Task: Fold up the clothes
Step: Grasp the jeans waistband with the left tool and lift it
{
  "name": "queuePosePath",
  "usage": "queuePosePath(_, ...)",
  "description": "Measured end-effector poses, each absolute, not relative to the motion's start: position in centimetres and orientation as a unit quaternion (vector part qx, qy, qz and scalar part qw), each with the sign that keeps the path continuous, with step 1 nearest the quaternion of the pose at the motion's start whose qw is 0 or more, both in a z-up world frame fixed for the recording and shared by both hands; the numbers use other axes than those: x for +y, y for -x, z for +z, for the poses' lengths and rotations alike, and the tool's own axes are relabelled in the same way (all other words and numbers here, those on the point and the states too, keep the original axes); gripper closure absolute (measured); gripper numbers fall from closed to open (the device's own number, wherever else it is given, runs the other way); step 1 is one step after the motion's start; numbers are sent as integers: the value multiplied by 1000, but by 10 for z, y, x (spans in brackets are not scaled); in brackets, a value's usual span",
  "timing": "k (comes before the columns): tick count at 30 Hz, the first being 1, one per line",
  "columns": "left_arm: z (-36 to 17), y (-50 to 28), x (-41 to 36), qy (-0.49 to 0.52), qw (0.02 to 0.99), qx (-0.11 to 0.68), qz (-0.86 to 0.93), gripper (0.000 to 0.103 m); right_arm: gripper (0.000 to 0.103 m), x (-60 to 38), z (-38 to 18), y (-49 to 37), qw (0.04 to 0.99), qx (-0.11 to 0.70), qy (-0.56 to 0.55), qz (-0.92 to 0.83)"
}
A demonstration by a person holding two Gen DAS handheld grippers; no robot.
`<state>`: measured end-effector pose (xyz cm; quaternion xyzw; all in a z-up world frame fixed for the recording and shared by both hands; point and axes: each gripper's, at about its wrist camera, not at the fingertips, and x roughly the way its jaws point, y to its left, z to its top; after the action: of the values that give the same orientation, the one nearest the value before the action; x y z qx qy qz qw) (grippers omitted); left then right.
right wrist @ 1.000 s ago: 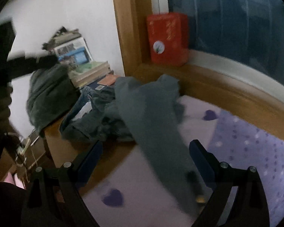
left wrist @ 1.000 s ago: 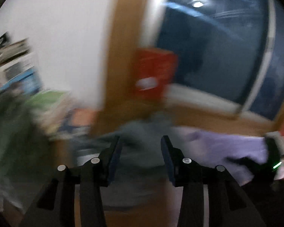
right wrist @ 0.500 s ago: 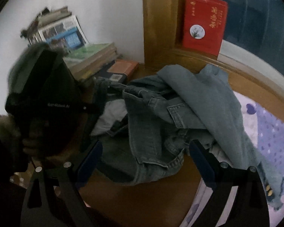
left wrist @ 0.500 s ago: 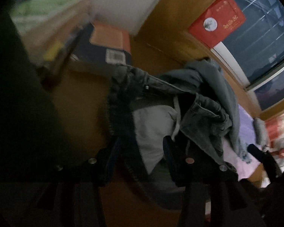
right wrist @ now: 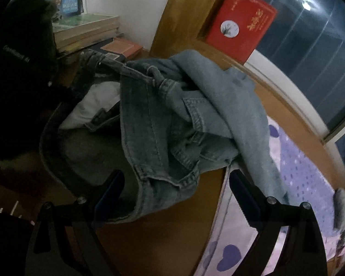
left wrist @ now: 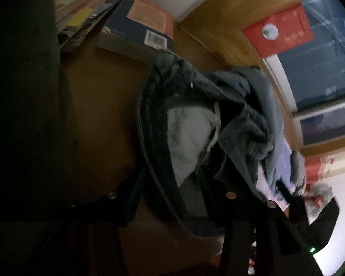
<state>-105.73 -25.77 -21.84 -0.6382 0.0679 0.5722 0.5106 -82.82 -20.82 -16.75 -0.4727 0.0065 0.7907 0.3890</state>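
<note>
- Left wrist view: we see the jeans heaped on the wooden surface, with the waistband's dark rim and pale lining straight ahead of the left gripper. Its fingers stand apart, and the near rim of the waistband lies in the gap between them; we cannot tell whether either finger touches the cloth.
- Right wrist view: the same jeans lie just beyond the right gripper, whose fingers are spread wide and hold nothing. A hem or waistband edge droops into the gap near the left finger.
- Long axis: we judge that the garment runs from the waistband at far left, by the stacked books, to a leg trailing right over the purple heart-print cloth. Either gripper could take an edge; the left looks nearer the waistband.
- Writing: the red box on the window ledge carries gold characters and a round emblem, too small for us to read. A barcode label shows on the dark book. The black body of the other gripper, at left in the right wrist view, bears white lettering we cannot make out.
</note>
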Motion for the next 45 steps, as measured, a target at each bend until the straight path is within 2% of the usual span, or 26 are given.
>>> queuePosePath(7,-222,1052,-254,661,491,64,564,55,9,-208,-175,835,392,-15,500,772)
queuePosePath(18,-231,1043,-214,687,507,41,519,55,9,-201,-176,832,397,27,500,770)
queuePosePath(19,-233,1040,-212,690,505,40,516,69,9,-201,-177,830,399,32,498,769)
queuePosePath(20,-235,1041,-213,693,500,39,518,90,9,-199,-177,830,401,35,497,768)
queuePosePath(23,-236,1043,-218,694,488,25,529,92,9,-193,-180,830,407,43,496,766)
queuePosePath(24,-232,1042,-220,686,488,26,539,92,13,-191,-181,833,407,39,497,765)
queuePosePath(26,-206,1034,-225,628,496,58,597,95,44,-184,-185,836,411,31,505,758)
queuePosePath(27,-189,1028,-230,588,503,79,628,95,77,-180,-185,836,418,33,511,751)
queuePosePath(28,-169,1019,-234,539,513,102,660,96,90,-174,-183,833,425,53,508,748)
queuePosePath(29,-150,1011,-240,497,521,117,684,96,93,-169,-177,826,432,84,491,752)
queuePosePath(32,-113,998,-253,435,534,128,714,96,94,-158,-154,799,438,162,442,766)
queuePosePath(36,-81,966,-269,330,537,180,755,96,95,-157,-106,770,441,211,377,787)
queuePosePath(42,-25,907,-279,136,553,242,786,96,98,-140,-6,725,440,233,269,824)
queuePosePath(45,11,880,-270,87,565,226,789,96,98,-122,38,706,443,213,224,842)
